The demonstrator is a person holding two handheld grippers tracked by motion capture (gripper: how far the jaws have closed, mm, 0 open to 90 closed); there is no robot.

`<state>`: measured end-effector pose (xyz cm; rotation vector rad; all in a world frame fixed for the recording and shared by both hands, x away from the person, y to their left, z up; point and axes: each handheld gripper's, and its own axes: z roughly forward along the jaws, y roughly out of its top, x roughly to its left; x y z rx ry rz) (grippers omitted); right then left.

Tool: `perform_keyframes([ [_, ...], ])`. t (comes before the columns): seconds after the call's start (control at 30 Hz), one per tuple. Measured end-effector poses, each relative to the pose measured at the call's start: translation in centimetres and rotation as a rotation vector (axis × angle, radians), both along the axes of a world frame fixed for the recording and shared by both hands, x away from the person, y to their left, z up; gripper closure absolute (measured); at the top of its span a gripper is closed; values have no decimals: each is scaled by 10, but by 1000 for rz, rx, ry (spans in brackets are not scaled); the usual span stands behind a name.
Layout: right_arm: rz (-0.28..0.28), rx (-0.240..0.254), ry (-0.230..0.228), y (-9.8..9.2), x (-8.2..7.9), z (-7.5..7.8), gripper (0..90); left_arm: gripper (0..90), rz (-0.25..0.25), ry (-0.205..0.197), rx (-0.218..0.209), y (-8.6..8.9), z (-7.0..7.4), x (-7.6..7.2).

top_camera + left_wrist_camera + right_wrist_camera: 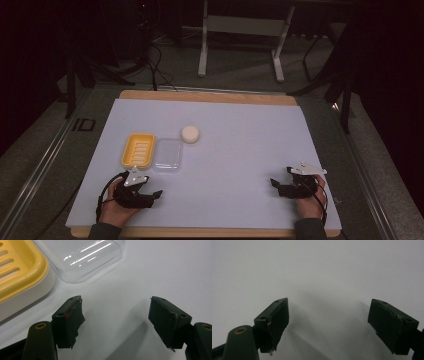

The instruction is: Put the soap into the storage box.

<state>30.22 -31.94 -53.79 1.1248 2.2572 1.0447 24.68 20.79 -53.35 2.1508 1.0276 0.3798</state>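
A yellow slotted soap dish lies on the white sheet, left of centre. A clear plastic lid rests right beside it, and a round white soap sits just behind the lid. My left gripper lies near the front edge, just in front of the dish, jaws apart and empty. In the left gripper view the dish and lid lie beyond the gripper. My right gripper rests at the front right, open over bare sheet.
The sheet covers a wooden board whose edge shows at the back and front. Metal rails run along both sides of the table. A white stand and cables sit on the floor behind.
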Motion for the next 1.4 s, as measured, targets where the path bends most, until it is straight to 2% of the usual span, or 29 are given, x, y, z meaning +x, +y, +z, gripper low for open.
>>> perform_keyframes([
  [0.13, -7, 17, -39, -2, -4, 1, 170, 282, -2, -8, 2, 0, 2, 1],
  [0.3, -35, 33, -65, -4, -6, 2, 170, 282, -7, -15, -3, -1, 6, 2],
  [0.37, -52, 48, -83, -5, -8, 2, 170, 281, -24, -19, 13, -2, 9, 2],
  [0.5, -46, 41, -109, -4, -11, 2, 170, 278, -40, -17, 34, 4, 16, 5],
  [0.6, -38, 29, -124, -3, -12, 2, 170, 277, -38, -24, 28, 8, 25, 9],
  [0.9, -35, 35, -134, -3, -14, 2, 170, 261, -68, -41, 45, 3, 49, 28],
  [1.1, -34, 35, -139, -4, -14, 2, 170, 261, -101, -39, 89, -6, 56, 40],
  [1.23, -32, 15, -142, -2, -14, 2, 170, 253, -109, -33, 118, -12, 59, 49],
  [1.4, -35, 20, -142, -2, -14, 2, 170, 244, -108, -24, 114, -18, 62, 61],
])
